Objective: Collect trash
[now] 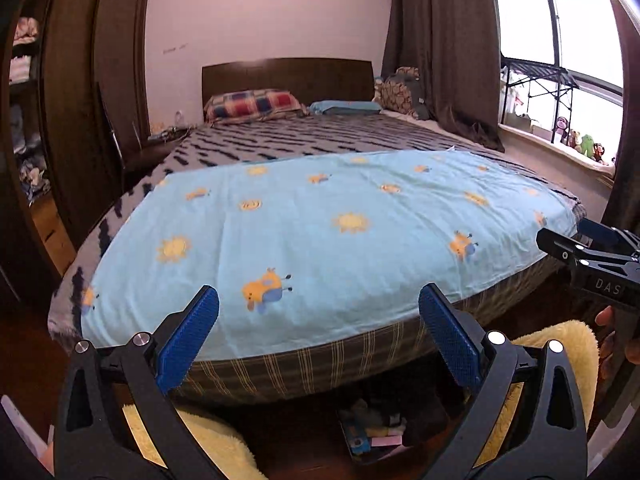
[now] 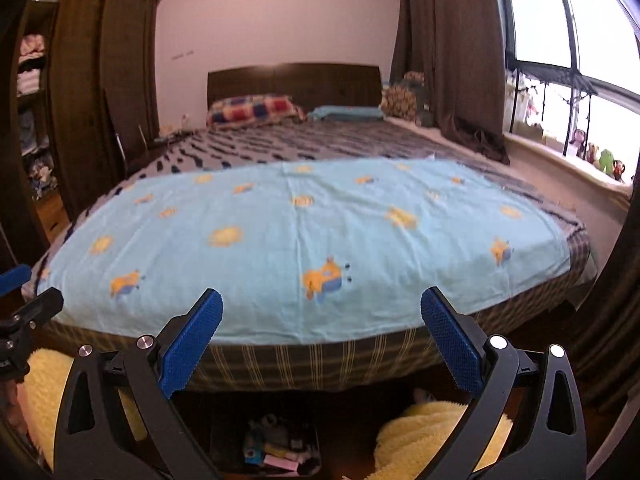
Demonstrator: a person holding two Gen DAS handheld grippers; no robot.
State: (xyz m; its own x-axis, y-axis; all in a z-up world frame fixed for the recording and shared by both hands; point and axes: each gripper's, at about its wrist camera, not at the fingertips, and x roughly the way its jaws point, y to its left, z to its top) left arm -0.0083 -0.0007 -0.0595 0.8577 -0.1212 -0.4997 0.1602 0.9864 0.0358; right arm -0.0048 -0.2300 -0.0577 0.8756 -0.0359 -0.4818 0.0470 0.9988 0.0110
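Note:
My left gripper [image 1: 319, 300] stands open before the foot of a bed, nothing between its blue pads [image 1: 188, 342]. My right gripper [image 2: 321, 302] is open too, with nothing held; part of it shows at the right edge of the left wrist view as the right gripper [image 1: 576, 254]. A light blue cartoon-print sheet [image 1: 312, 236] [image 2: 304, 240] lies flat over the foot of the bed. Under the bed on the floor sits a dark box of small items [image 1: 374, 432] [image 2: 276, 452]. No loose trash is plain on the bed.
Yellow fluffy slippers [image 1: 224, 448] [image 2: 432, 436] cover the feet below the grippers. A dark wardrobe [image 1: 92, 92] stands left, curtains [image 1: 440, 48] and a window sill with soft toys [image 1: 580, 142] right. Pillows [image 1: 252, 105] lie at the headboard [image 2: 294, 82].

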